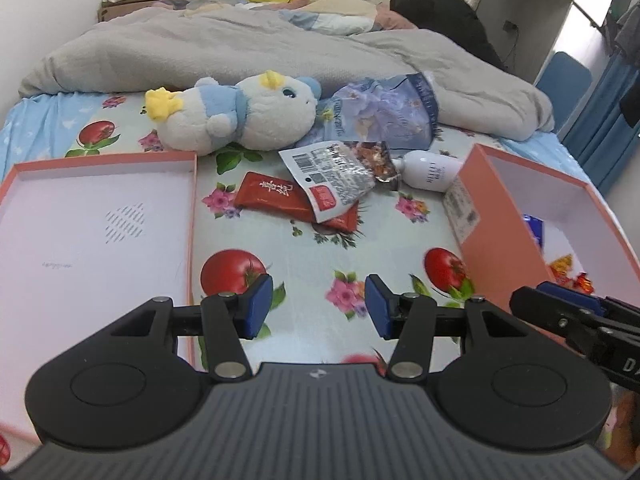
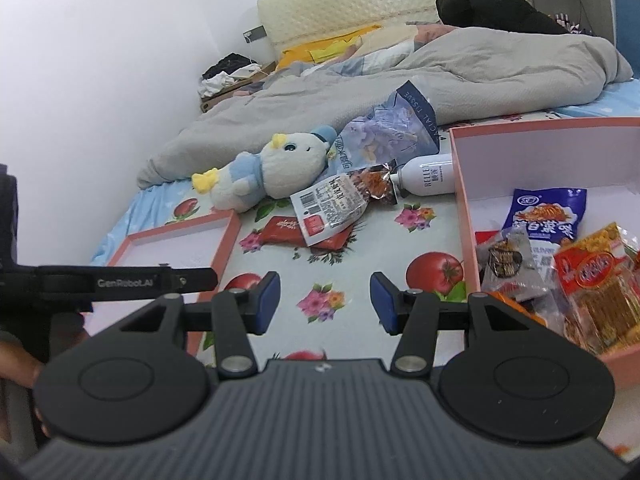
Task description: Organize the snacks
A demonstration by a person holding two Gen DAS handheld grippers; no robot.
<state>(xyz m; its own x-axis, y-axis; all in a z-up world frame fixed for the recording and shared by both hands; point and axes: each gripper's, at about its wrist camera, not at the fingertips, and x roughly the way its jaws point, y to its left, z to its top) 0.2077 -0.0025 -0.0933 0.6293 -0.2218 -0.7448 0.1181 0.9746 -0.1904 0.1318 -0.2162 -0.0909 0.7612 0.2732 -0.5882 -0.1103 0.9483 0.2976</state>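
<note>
Right wrist view shows the most: the pink box (image 2: 464, 216) at three o'clock already holds a heap of snack packets, among them a blue packet (image 2: 546, 216) and an orange-red packet (image 2: 600, 280), so I judge the sorting well under way but not finished. In the left wrist view the box lid (image 1: 192, 200) lies open side up at nine o'clock with nothing in it. Between lid and box, on the fruit-print bedsheet (image 1: 304, 256), two snacks are left, at about twelve o'clock from both tools. The red packet (image 1: 276, 196) lies flat, its long axis running from ten o'clock to four o'clock in the left wrist view. Across its right end lies the clear packet (image 1: 340, 176), barcode face up, with its red-labelled corner pointing to six o'clock and its dark filled end toward one o'clock, close by the white bottle (image 1: 428, 170). The stuffed toy (image 1: 236, 116) and the tissue pack (image 1: 380, 116) behind are not snacks and, I judge, stay out. The left gripper (image 1: 319, 312) and the right gripper (image 2: 325, 304) both stand spread apart with nothing between the pads, above bare sheet, well short of the two packets.
</note>
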